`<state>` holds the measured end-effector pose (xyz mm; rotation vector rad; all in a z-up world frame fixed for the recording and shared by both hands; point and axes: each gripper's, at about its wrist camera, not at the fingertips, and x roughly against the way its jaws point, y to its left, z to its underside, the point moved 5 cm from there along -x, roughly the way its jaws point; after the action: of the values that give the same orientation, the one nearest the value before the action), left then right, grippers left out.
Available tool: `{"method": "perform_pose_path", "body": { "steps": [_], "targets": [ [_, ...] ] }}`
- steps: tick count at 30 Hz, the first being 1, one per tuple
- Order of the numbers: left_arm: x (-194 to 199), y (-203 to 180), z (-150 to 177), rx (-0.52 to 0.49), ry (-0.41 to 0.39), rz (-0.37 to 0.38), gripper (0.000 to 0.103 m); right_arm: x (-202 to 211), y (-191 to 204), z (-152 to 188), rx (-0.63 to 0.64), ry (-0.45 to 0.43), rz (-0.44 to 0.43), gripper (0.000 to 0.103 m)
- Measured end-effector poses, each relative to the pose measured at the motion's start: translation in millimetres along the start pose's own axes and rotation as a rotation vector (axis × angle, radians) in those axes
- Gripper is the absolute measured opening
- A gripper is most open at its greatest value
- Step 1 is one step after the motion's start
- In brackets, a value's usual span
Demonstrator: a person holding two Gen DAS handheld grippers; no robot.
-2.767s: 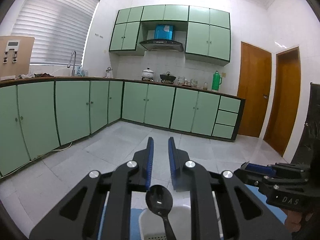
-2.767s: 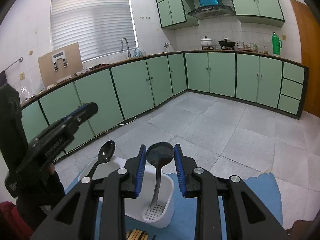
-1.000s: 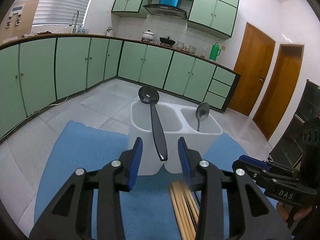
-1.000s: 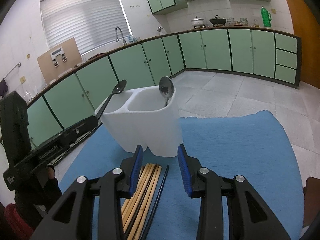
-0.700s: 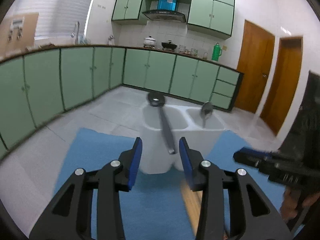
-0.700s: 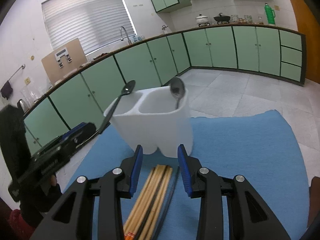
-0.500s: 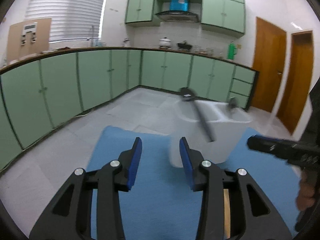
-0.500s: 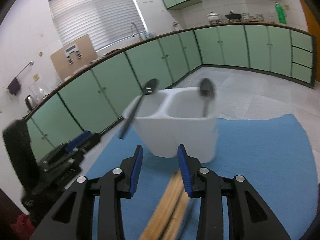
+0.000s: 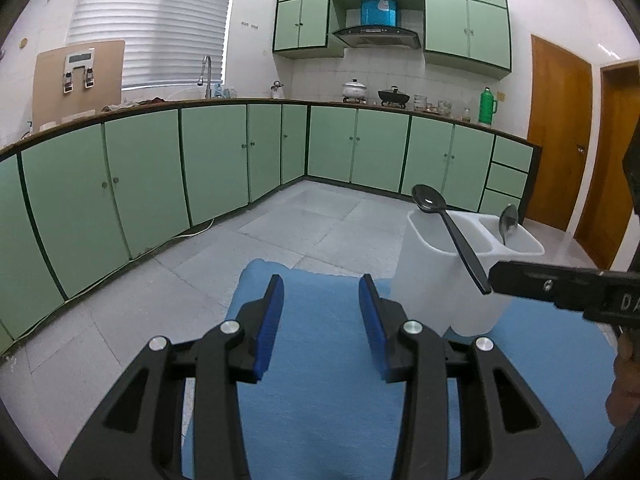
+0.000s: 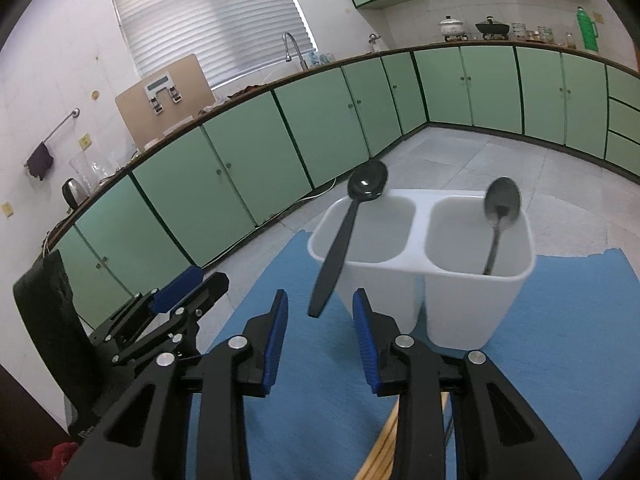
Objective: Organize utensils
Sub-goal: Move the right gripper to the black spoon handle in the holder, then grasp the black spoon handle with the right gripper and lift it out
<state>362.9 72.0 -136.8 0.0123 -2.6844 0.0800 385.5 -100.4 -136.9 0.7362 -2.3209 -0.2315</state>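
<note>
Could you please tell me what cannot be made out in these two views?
- Chopsticks: right wrist view, mostly hidden behind the right gripper.
- Metal spoon: left wrist view, its handle is hidden inside the white holder.
- Person's hand: left wrist view, cut off by the edge.

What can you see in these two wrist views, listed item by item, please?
utensil holder: one, white, two compartments, standing on the mat.
black spoon: one, bowl up, leaning over the holder's rim at the left compartment, handle hanging outside.
metal spoon: one, silvery, bowl up, standing in the right compartment.
chopsticks: a bundle, wooden, lying on the mat under the right gripper, mostly hidden.
mat: one, blue, under everything.
kitchen cabinets: green, along the far walls.
doors: two, brown wood, far right in the left wrist view.
left gripper: black with blue pads, jaws apart, nothing between them.
right gripper: same make, jaws apart, just closing slightly, gripping nothing.
</note>
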Motion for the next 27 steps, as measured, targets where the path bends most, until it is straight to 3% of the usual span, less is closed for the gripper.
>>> {"method": "perform_pose_path", "body": {
  "steps": [5,23,27],
  "targets": [
    [2,1,-6,-0.014,-0.015,-0.01,0.04,-9,-4,-4,-0.044,0.01,-0.027,0.03],
    [3,-4,-5,-0.028,-0.016,0.0,0.045,-18,-14,-2,-0.077,0.036,-0.056,0.004],
    [2,-5,-4,-0.023,-0.008,0.008,0.045,-13,-12,-2,-0.062,0.023,-0.054,0.004]
  ]
}}
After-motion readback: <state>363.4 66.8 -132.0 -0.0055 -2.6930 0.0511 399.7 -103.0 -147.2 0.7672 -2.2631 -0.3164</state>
